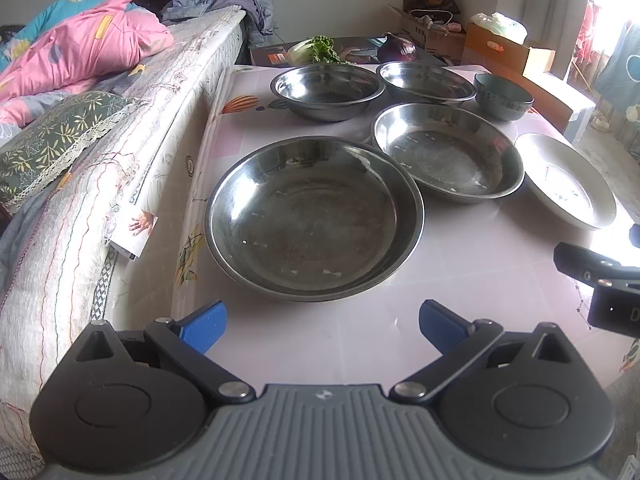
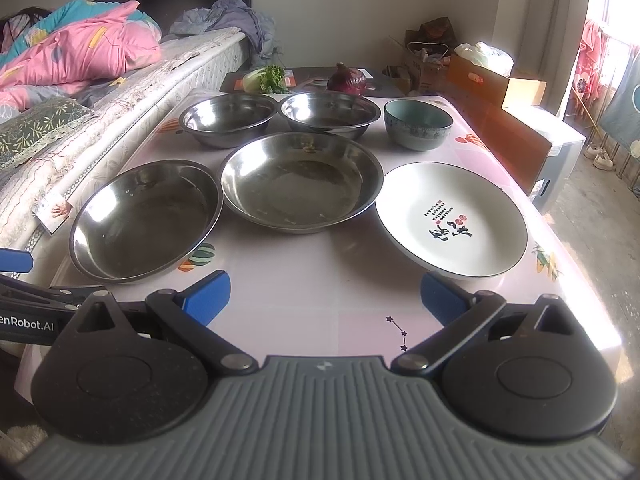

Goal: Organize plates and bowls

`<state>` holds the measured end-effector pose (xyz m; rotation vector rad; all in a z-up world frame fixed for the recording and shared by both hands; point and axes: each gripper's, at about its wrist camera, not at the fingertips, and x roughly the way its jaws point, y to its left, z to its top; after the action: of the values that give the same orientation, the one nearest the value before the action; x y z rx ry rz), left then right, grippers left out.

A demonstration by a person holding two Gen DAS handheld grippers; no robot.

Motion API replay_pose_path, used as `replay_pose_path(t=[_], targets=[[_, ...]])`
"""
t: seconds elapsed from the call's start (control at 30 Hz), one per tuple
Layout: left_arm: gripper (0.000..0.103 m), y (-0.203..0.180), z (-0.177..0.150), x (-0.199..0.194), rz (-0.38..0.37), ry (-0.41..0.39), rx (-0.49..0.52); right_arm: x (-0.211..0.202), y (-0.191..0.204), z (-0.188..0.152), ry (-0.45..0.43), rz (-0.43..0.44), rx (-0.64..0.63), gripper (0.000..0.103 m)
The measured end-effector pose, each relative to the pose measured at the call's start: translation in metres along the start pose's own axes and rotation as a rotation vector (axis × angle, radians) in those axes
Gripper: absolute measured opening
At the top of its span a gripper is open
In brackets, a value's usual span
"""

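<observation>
Through the left wrist view, my left claw (image 1: 322,322) sits low in the frame, level above the worktop (image 1: 460,280), its blue pads spread wide and gripping nothing. Just above it, centre frame, lies a wide steel plate (image 1: 314,220), shallow, scuffed and dull in the base. To its upper right a second steel plate (image 1: 448,152) sits just beside it, and at the right edge a white plate (image 1: 568,180) catches glare. Along the top stand two steel bowls (image 1: 327,90) (image 1: 426,80) and a small dark bowl (image 1: 504,94). The black body of my right claw (image 1: 600,280) pokes in at the right edge. Through the right wrist view, my right claw (image 2: 326,298) also hangs released at the bottom of the frame, pads far apart over bare worktop (image 2: 320,256). The white plate (image 2: 452,218) is at centre right, with black and red lettering inside. The two steel plates (image 2: 146,220) (image 2: 302,182) lie centre left and centre, the steel bowls (image 2: 228,118) (image 2: 330,114) and the dark bowl (image 2: 418,122), pale blue inside, in a row above. A bed (image 2: 120,92) runs along the left.
</observation>
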<state>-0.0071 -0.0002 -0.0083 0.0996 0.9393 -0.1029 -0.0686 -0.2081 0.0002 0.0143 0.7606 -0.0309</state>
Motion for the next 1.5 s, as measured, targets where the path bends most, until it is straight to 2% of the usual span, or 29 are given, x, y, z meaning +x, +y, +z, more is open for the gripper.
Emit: replay_pose_path(t=[0.43,0.67,1.0,1.27,1.5], targets=[[0.103,0.002,0.002,0.001,0.006,-0.003,-0.006,0.002,-0.002,0.002,-0.001,-0.011,0.003,0.102],[0.103,0.011,0.013,0.003,0.028,-0.029,-0.015,0.002,-0.011,0.005,-0.032,-0.009,0.025,0.102],[0.103,0.024,0.041,0.008,0.079,-0.094,0.002,0.011,-0.027,0.021,-0.08,0.028,0.095,0.102],[0.103,0.032,0.061,0.02,0.067,-0.103,0.012,0.031,-0.033,0.035,-0.071,0.077,0.156,0.102],[0.103,0.04,0.091,0.026,0.066,-0.156,0.038,0.053,-0.043,0.058,-0.052,0.136,0.237,0.102]])
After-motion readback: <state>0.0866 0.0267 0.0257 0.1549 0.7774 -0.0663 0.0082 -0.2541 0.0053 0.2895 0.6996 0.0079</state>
